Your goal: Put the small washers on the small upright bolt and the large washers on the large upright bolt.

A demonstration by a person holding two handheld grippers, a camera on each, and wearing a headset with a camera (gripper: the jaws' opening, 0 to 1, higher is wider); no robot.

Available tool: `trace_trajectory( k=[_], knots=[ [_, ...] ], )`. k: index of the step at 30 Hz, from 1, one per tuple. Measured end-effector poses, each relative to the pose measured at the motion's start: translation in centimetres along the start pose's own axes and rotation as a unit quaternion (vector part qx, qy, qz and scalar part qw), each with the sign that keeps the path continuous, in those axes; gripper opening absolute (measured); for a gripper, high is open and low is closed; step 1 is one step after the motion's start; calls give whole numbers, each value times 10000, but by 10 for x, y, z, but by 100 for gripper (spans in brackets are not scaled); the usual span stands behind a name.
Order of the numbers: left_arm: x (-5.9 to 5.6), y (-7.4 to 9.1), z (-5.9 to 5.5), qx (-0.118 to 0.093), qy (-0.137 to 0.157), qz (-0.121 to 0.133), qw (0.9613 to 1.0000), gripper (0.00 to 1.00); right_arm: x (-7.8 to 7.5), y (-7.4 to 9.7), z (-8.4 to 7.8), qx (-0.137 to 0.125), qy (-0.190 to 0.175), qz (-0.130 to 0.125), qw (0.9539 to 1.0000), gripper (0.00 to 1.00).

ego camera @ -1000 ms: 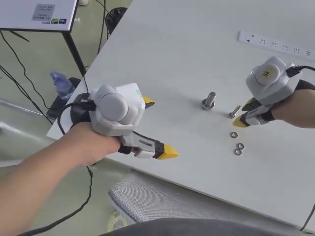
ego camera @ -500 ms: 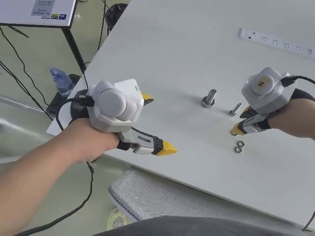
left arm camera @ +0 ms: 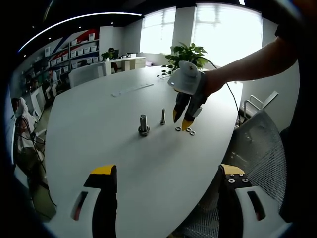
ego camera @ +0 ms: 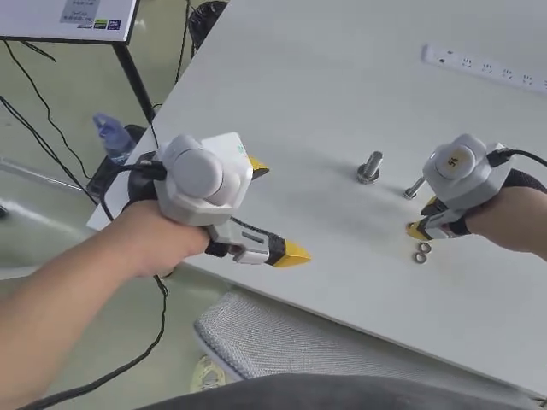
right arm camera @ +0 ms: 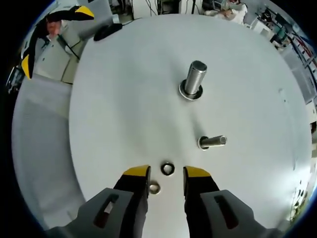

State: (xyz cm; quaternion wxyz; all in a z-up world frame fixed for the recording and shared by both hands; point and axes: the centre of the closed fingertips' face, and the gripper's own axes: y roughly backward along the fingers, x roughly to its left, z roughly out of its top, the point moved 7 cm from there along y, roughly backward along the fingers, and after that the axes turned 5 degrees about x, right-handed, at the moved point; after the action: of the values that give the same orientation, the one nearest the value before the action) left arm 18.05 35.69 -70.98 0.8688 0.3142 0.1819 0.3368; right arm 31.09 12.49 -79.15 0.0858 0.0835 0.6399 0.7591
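The right gripper has dropped from beside the small bolt onto the washers. Its jaws stand apart and empty, straddling one washer, likely to pinch it. A second washer lies at seven o'clock, and the large bolt stands at twelve. The left gripper hangs open and empty, held clear.

Light was bright & even; windows blew out w/ glare past worktop's far edge. Large bolt cast faint soft shadow. Gripper views bent at edges; head view sharp.
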Motion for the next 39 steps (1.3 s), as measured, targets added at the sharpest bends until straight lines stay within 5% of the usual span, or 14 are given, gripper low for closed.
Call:
trace_trajectory(
  k=[28, 39],
  knots=[
    [-4, 0, 1, -20, -76, -109, 9999, 80, 3, -9, -6, 79, 7, -139, 9999, 26],
    [-7, 1, 2, -76, -56, -166, 9998, 80, 4, -9, -6, 92, 87, -146, 9998, 18]
  ],
)
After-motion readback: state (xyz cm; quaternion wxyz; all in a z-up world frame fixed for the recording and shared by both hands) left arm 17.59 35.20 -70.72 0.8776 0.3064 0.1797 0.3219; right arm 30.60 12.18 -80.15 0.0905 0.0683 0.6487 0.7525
